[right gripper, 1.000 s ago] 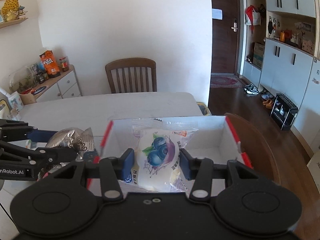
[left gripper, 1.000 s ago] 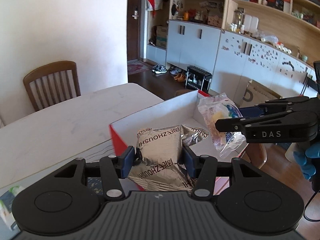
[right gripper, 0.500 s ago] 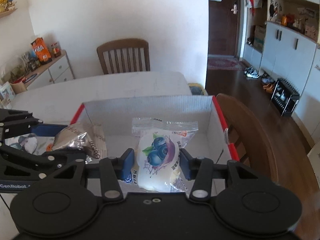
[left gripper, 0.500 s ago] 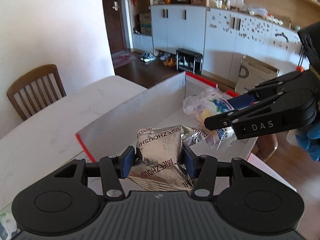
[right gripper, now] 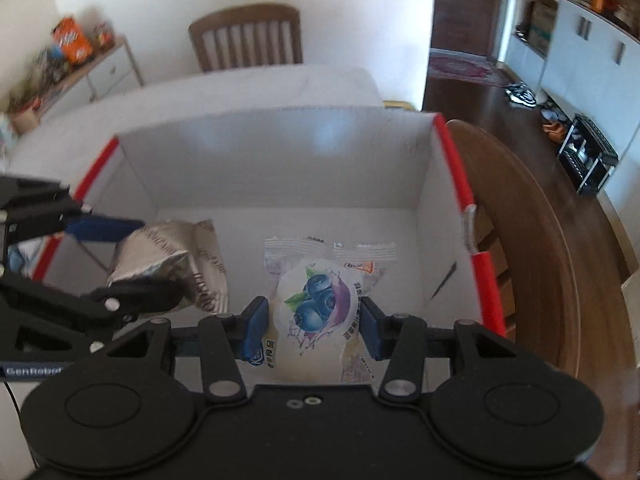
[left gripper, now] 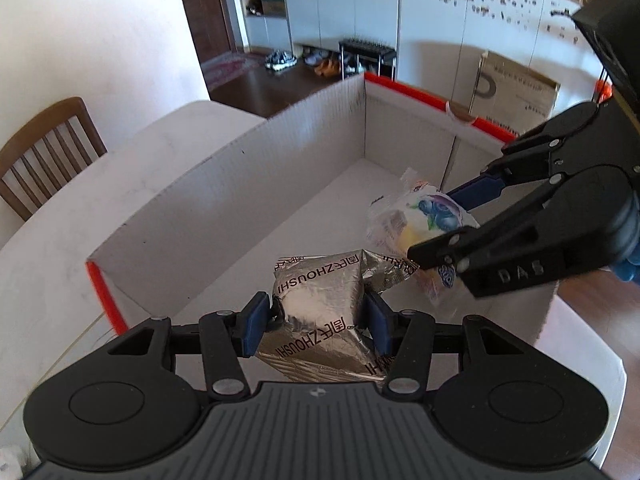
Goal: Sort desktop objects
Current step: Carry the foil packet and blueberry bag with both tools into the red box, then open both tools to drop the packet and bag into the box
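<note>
My left gripper (left gripper: 318,326) is shut on a silver foil snack pack (left gripper: 320,308) and holds it inside the open white cardboard box (left gripper: 240,184) with red edges. The pack also shows in the right wrist view (right gripper: 168,256). My right gripper (right gripper: 312,326) is shut on a clear blueberry snack bag (right gripper: 320,312) and holds it inside the same box (right gripper: 280,160). In the left wrist view the bag (left gripper: 424,220) hangs just right of the foil pack. Both packs are above the box floor.
The box stands on a white table (left gripper: 132,160). A wooden chair (right gripper: 246,36) stands at the far side and another chair back (right gripper: 520,216) is right of the box. A sideboard with snacks (right gripper: 72,64) is far left.
Both grippers have moved forward and down into the box with their packs still held. The box walls now surround both packs.
</note>
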Tool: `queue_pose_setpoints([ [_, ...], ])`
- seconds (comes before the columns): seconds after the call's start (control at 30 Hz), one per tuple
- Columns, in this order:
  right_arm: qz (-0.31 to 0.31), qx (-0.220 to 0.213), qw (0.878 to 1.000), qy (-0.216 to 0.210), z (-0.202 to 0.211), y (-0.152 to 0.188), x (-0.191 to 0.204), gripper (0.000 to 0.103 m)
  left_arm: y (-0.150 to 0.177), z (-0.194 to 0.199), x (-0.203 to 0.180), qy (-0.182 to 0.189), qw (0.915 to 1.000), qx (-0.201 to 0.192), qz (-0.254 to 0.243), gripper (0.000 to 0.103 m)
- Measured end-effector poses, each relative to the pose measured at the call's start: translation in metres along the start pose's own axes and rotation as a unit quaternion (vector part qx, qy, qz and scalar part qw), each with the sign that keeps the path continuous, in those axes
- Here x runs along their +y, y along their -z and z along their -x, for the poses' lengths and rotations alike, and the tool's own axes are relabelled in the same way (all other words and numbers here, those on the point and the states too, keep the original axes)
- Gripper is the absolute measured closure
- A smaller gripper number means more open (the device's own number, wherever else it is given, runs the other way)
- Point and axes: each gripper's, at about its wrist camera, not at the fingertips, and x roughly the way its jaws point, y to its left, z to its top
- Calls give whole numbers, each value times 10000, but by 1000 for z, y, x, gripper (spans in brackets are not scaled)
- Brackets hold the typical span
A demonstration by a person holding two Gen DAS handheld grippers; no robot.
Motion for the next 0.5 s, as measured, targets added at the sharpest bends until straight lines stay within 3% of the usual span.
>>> queue_pose_setpoints([
  [0.27, 643, 439, 9970, -18, -19, 0, 18, 55, -1, -16, -1, 61, 9988, 488, -20, 52],
  [0.5, 772, 657, 9948, -53, -25, -1, 22, 54, -2, -26, -2, 177, 9957, 901, -84, 52],
])
